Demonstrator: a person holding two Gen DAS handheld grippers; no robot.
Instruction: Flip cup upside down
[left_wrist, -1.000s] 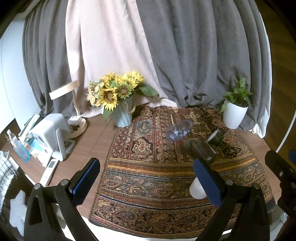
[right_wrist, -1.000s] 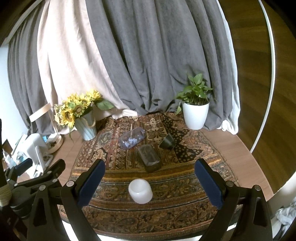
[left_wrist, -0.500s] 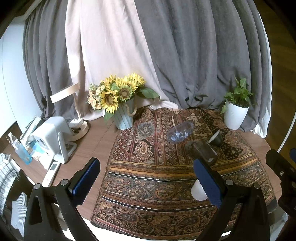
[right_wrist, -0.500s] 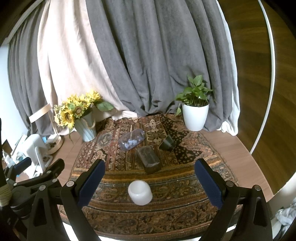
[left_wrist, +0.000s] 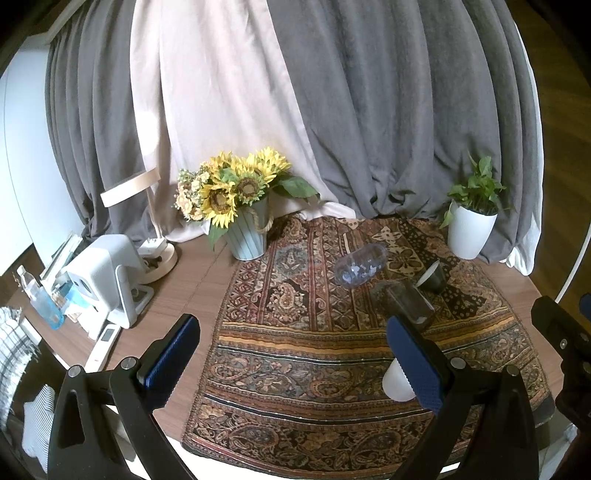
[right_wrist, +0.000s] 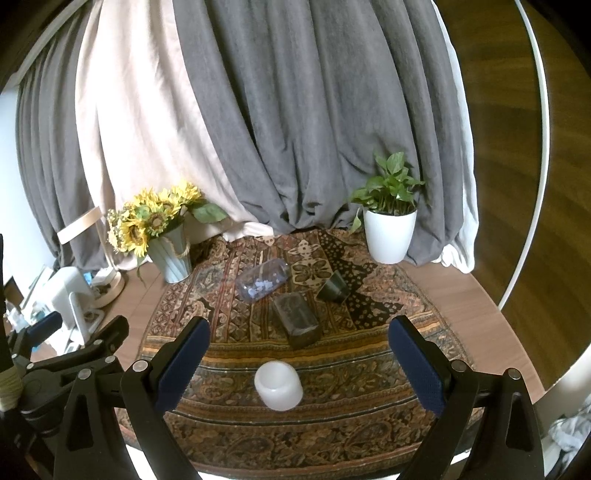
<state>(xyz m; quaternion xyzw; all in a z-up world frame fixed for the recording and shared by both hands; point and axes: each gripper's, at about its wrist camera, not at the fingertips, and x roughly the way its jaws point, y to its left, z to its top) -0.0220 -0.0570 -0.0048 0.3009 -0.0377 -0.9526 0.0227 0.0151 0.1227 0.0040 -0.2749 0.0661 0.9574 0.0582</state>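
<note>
A white cup (right_wrist: 279, 384) stands on the patterned cloth (right_wrist: 332, 424) near the table's front, between and just ahead of my right gripper's fingers. In the left wrist view the white cup (left_wrist: 397, 384) is partly hidden behind the right finger. A small dark cup (right_wrist: 334, 287) lies tilted on its side farther back; it also shows in the left wrist view (left_wrist: 432, 276). My right gripper (right_wrist: 297, 360) is open and empty. My left gripper (left_wrist: 291, 354) is open and empty, to the left of the white cup.
A dark rectangular glass container (right_wrist: 295, 320) and a clear plastic bottle (right_wrist: 263, 283) lie on the cloth behind the cup. A sunflower vase (left_wrist: 245, 236) stands back left, a white potted plant (right_wrist: 388, 236) back right. A white device (left_wrist: 107, 277) and lamp base sit left.
Both views have shifted only slightly; the left gripper has drifted a little. The cups and both grippers' openings are unchanged.
</note>
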